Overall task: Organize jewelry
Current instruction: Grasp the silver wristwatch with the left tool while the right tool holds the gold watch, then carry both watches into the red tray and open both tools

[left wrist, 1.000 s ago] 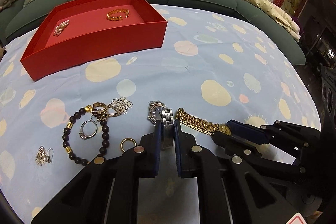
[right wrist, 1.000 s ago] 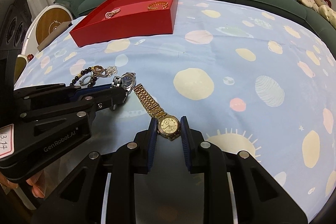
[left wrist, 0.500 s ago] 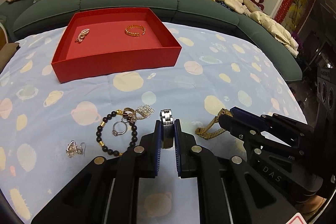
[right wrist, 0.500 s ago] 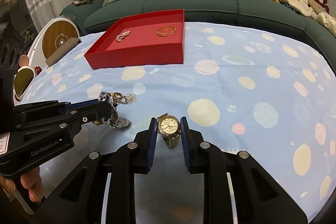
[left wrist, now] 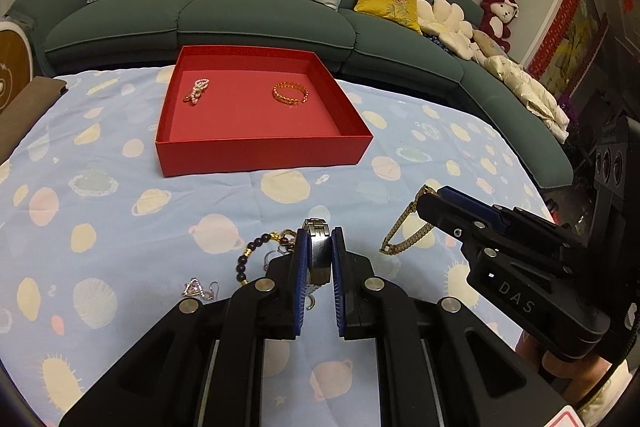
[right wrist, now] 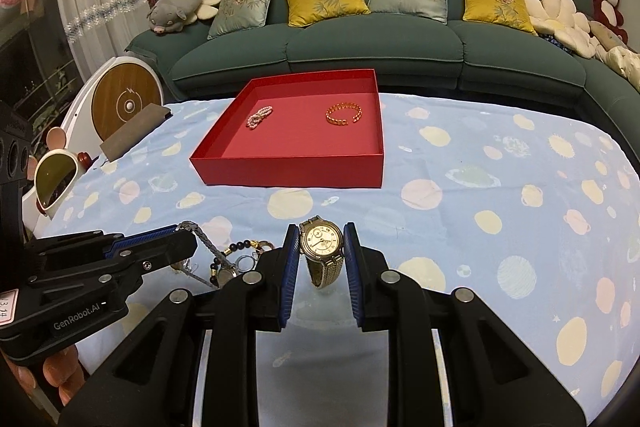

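Two hand-held grippers hang above a worktop (right wrist: pixel 500 163) covered in a pale blue planet-print cloth. The left hand-held gripper (left wrist: pixel 319 255) has its blue pads nearly together, clamped on the steel band of a silver watch (left wrist: pixel 318 247) lifted clear of the cloth. The right hand-held gripper (right wrist: pixel 321 253) is a little wider, clamped on the case of a gold watch (right wrist: pixel 322 241) whose band dangles below. Beyond them sits a red tray (right wrist: pixel 288 173) holding a gold bangle (right wrist: pixel 344 113) and a pearl piece (right wrist: pixel 260 117). A beaded bracelet (left wrist: pixel 250 255) and small rings lie on the cloth beneath the left one.
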The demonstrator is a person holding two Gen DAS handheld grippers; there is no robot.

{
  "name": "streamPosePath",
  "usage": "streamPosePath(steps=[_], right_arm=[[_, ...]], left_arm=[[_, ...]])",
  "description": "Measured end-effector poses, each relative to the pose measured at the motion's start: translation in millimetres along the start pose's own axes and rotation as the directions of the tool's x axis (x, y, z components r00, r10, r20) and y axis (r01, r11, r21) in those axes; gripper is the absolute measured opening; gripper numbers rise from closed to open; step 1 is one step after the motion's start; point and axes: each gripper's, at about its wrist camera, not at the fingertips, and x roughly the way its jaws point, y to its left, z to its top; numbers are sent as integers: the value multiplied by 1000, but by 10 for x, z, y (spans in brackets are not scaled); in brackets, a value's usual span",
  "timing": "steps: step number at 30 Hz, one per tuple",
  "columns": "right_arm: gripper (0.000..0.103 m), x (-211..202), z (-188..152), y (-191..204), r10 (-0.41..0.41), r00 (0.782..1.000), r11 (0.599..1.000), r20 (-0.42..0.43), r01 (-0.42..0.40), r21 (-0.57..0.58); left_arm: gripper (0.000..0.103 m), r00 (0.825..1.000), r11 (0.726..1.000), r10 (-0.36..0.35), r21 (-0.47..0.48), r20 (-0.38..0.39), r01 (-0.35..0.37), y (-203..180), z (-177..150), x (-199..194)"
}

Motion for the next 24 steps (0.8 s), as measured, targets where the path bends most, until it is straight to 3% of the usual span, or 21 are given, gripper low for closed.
streamPosePath(steps=[7,13,24], right_arm=[[22,26,150,164,17,1000,1000,23,-16,-9],[22,108,467,236,26,998,1000,50,-26,-4],[22,748,1251,101,6,998,1000,63,-6,6]], left_arm=[[9,999,999,19,-44,46,-17,162,204,-181],[9,993,998,63,-29,97,-60,266,621,-232],[9,984,993,113,-51,139,-106,702,1449,307]])
